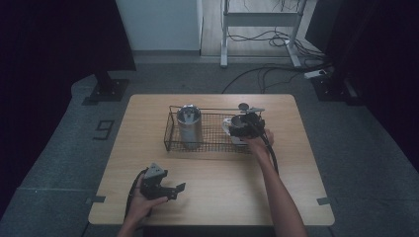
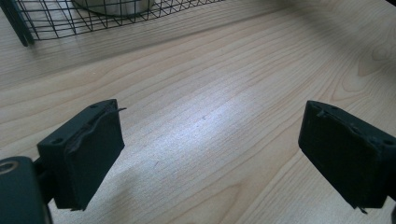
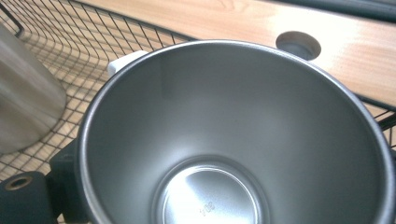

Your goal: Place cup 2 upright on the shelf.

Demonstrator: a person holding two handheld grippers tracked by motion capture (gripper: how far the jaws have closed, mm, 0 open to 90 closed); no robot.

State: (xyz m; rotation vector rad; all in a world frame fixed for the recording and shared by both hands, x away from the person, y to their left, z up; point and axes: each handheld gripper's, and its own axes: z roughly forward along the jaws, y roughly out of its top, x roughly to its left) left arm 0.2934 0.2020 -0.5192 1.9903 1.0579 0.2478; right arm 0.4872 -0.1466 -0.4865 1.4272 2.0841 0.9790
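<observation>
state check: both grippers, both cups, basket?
left gripper: open, empty, low over bare table near the front edge
right gripper: at the metal cup, jaws hidden, grip cannot be told
metal cup: upright, empty, in the wire basket's right end
second metal cup: upright, in the basket's left end
wire basket: on the table, holds both cups

Light wooden table [image 1: 212, 190], wire basket [image 1: 170, 132] directly on it, perhaps slightly right of centre.

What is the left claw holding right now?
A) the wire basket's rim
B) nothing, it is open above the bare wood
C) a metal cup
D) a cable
B: the left claw stands wide open, with only the table between its pads, short of the wire basket.
</observation>
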